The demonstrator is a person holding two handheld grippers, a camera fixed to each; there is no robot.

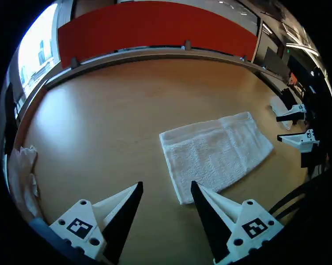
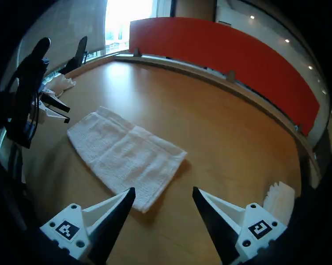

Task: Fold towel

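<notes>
The towel (image 1: 214,154) lies flat on the table (image 1: 108,119), near its middle. In the left gripper view, the left gripper (image 1: 166,190) sits before the towel's near corner. The right gripper (image 1: 294,128) sits past the towel's right end, apart from it. One cloth (image 1: 22,176) lies at the table's left edge. In the right gripper view, a second cloth (image 2: 278,196) lies right of the right gripper. A partition (image 1: 157,26) stands behind the table's far edge.
</notes>
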